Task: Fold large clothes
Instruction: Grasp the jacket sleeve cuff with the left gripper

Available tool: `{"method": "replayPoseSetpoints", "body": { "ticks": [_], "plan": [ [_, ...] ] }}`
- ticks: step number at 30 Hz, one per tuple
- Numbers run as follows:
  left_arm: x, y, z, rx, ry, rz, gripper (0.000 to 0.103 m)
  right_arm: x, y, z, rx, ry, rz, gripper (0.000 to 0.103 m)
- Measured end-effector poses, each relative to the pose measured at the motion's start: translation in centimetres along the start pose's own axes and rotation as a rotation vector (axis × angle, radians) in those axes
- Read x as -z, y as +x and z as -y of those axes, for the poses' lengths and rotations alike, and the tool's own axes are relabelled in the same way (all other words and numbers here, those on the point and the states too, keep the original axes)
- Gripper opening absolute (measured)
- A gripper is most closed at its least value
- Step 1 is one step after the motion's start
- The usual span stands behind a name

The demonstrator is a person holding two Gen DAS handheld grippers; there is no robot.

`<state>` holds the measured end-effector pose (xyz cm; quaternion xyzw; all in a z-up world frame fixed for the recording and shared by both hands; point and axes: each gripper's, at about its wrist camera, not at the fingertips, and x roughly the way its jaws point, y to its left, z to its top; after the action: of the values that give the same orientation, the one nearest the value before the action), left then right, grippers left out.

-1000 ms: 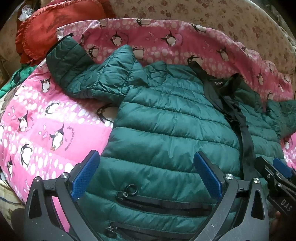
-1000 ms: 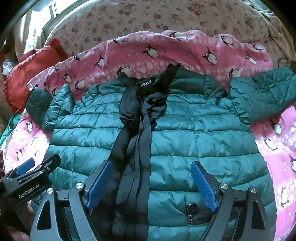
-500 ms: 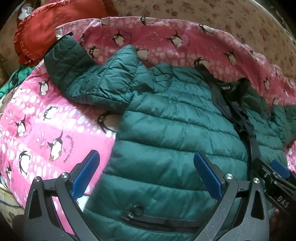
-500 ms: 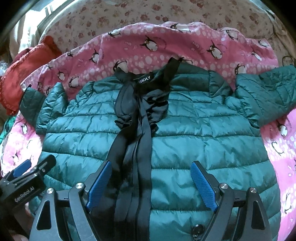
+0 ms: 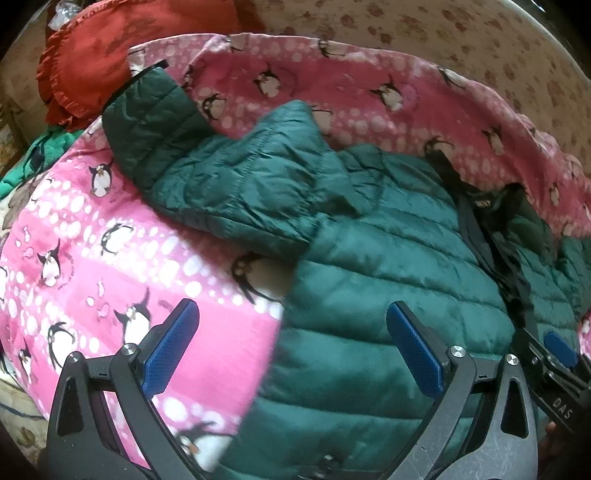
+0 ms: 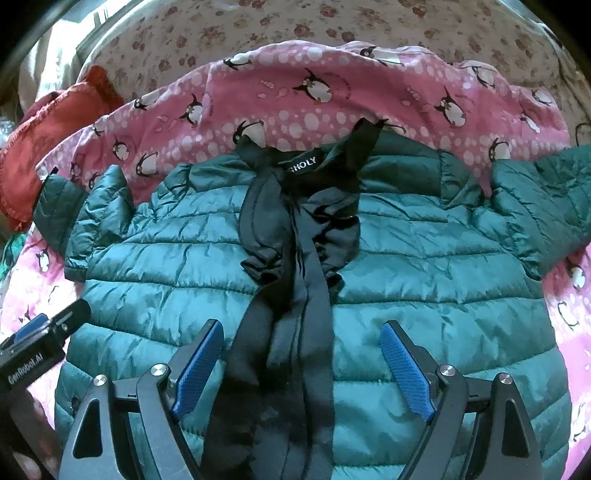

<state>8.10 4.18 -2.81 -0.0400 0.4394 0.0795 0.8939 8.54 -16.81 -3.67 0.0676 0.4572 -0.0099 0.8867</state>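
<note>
Your green puffer jacket [image 6: 424,280] lies spread flat, front up, on the pink penguin blanket [image 5: 92,251], its black placket running down the middle and a sleeve out to each side. Your left tool [image 5: 291,354] is released above the jacket's left edge. Your right tool [image 6: 303,365] is released too, straddling the placket, gripping nothing.

Home bedroom: penguin blanket [image 5: 110,258], floral bedsheet [image 6: 258,33]

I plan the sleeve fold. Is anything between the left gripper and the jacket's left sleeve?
Nothing visible. The open left gripper faces the sleeve across bare pink blanket and the jacket edge.
</note>
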Motion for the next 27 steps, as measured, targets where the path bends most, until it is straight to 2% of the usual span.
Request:
{"method": "replayPoseSetpoints", "body": {
  "ticks": [7, 14, 21, 27],
  "plan": [
    [-1.5, 0.9, -2.9, -0.02, -0.067, -0.013, 0.102, -0.3, 0.4, -0.7, -0.022, -0.006, 0.005, 0.086],
    [-2.2, 1.8, -4.5, -0.046, -0.071, -0.027, 0.102, -0.5, 1.1, -1.8, -0.019, -0.041, 0.003, 0.086],
    [-4.1, 2.4, -7.7, -0.06, -0.114, -0.025, 0.102, -1.0, 1.2, -1.7, -0.028, -0.029, -0.001, 0.086],
    [-7.3, 3.4, -11.7, -0.132, -0.157, 0.041, 0.102, -0.7, 1.3, -1.9, -0.039, -0.03, -0.004, 0.086]
  ]
}}
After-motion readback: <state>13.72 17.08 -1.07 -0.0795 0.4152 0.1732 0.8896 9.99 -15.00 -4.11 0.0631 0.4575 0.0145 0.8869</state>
